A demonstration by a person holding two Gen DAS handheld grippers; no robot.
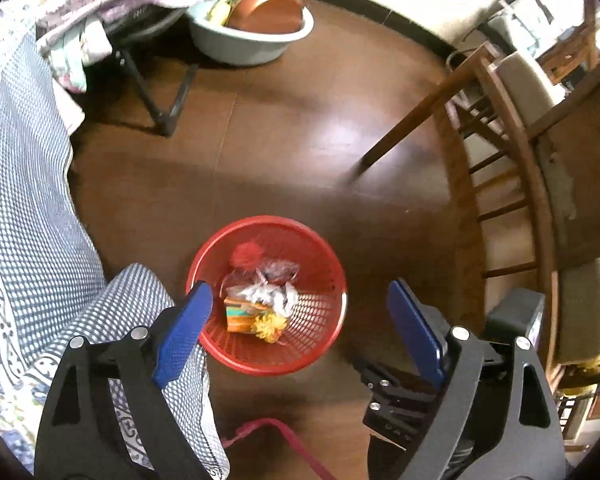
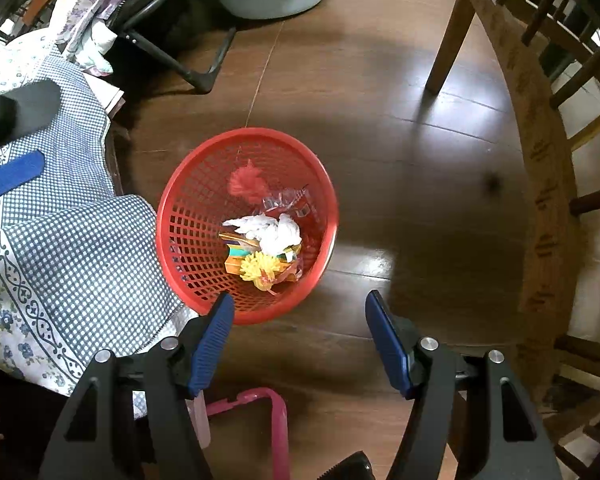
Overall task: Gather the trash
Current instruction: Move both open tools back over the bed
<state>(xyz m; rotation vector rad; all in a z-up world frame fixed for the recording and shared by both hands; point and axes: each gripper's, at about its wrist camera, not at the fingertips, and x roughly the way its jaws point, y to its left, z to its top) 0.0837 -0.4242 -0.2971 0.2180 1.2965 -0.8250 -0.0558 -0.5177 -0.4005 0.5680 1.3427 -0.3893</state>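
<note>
A red mesh basket stands on the brown wood floor. Inside it lie a white crumpled tissue, a yellow frilly scrap, an orange and teal box, a red wad and clear plastic wrap. My left gripper hangs above the basket, pointing down, open wide with nothing between its blue pads. My right gripper is also open and empty, over the basket's near rim and the floor beside it. A blue finger of the left gripper shows at the left edge of the right wrist view.
A blue checked cloth drapes down at the left, touching the basket. A wooden chair stands at the right. At the back sits a pale green basin beside a black folding frame. A pink strap-like thing lies on the near floor.
</note>
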